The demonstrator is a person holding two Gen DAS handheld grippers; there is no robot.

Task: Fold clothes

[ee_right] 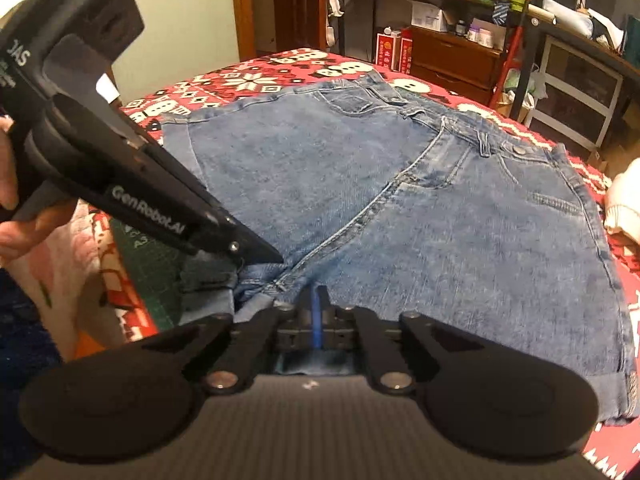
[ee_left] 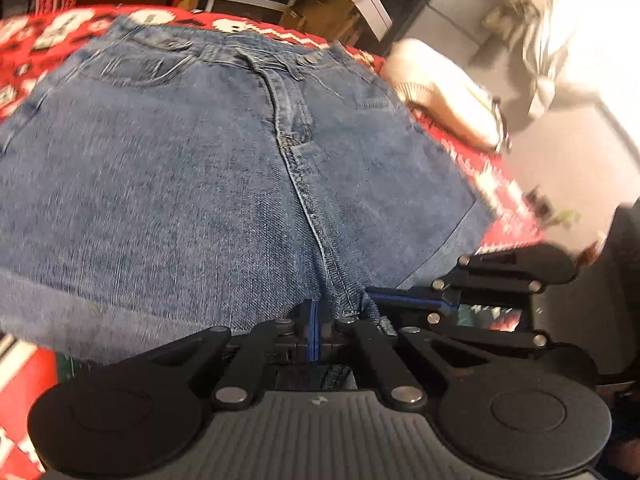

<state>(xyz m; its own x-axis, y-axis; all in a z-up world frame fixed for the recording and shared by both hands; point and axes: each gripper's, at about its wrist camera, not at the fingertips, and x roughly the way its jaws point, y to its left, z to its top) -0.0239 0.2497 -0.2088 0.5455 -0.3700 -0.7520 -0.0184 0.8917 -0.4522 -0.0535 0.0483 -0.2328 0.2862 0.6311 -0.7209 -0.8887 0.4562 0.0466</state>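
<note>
Both my left gripper and right gripper are clamped shut on the denim shorts at the crotch hem. Shorts lie flat on the red patterned blanket, waistband toward its far edge.

Both angled down, tips nearly meeting: left hand-held gripper clamped tight, right hand-held gripper pinched closed too, lower centre of frame.

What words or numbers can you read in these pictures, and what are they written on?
"GenRobot.AI" on the side of the left gripper.
"JAS" on that gripper's upper body.
"A3", faint, on the green cutting mat.
Print on the red boxes by the dresser is too small to read.
Nothing readable on the denim shorts or the red patterned blanket.
</note>
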